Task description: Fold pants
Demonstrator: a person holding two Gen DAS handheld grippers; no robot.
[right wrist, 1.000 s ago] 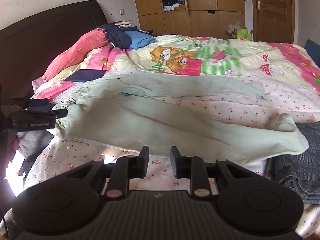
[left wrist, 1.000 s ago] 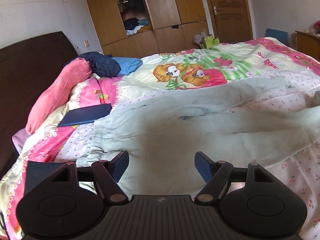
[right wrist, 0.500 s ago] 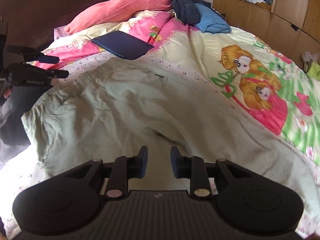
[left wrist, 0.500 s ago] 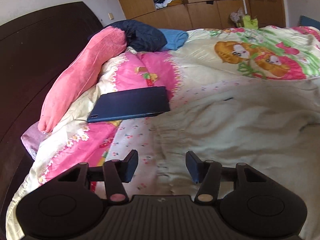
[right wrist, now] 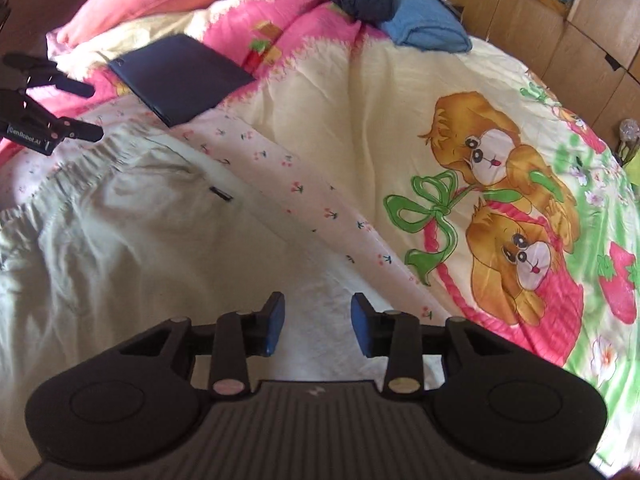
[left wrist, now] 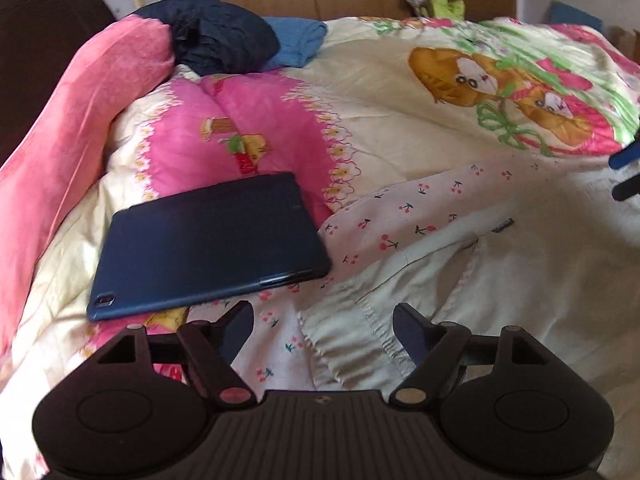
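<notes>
Pale green pants (left wrist: pixel 520 280) lie flat on the bed, their gathered waistband (left wrist: pixel 352 344) toward the headboard. My left gripper (left wrist: pixel 324 328) is open, its jaws wide, low over the waistband's far corner. It also shows in the right wrist view (right wrist: pixel 80 112) at the left edge, beside the waistband (right wrist: pixel 80 164). My right gripper (right wrist: pixel 318 328) is open with blue pads, low over the pants' far edge (right wrist: pixel 240 280) further down the seat. Its tips show at the right edge of the left wrist view (left wrist: pixel 626 172). Neither holds anything.
A dark blue tablet (left wrist: pixel 208 240) lies on the quilt just beyond the waistband, also in the right wrist view (right wrist: pixel 180 76). A long pink pillow (left wrist: pixel 72 128), a dark jacket (left wrist: pixel 216 40) and blue cloth (left wrist: pixel 296 44) lie near the headboard. Wooden wardrobes (right wrist: pixel 560 20) stand behind.
Both grippers have moved forward and down toward the pants' far edge. The right gripper's jaws have opened wider. The left gripper has come closer to the waistband corner.
</notes>
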